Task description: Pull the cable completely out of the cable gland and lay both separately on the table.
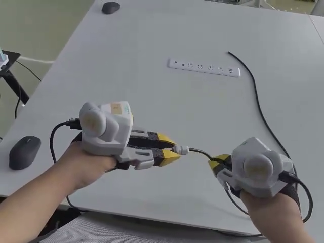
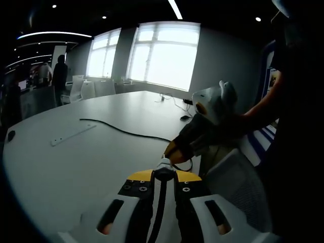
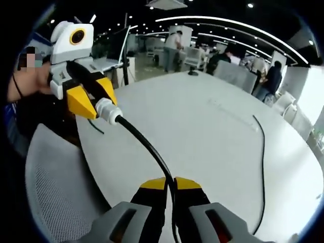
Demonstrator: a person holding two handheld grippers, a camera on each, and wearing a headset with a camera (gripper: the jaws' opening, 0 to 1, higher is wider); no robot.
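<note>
Evidently we clamp the left gripper (image 1: 169,148) on the cable gland (image 1: 181,150) at its tips and the right gripper (image 1: 216,163) on the black cable (image 1: 200,152), so pulling apart should free the cable, not yet out. Below them lies the white table (image 1: 152,91) of an open office, a power strip (image 1: 204,67) well beyond, a mouse (image 1: 24,152) behind the left gripper.

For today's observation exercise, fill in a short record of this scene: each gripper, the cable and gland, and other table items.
Left gripper: jaws shut on small white plastic cable gland
Right gripper: jaws shut on thin black cable
Cable and gland: joined, cable enters gland, not yet separated
Table: white, flat
Also on table: white power strip, dark computer mouse
</note>
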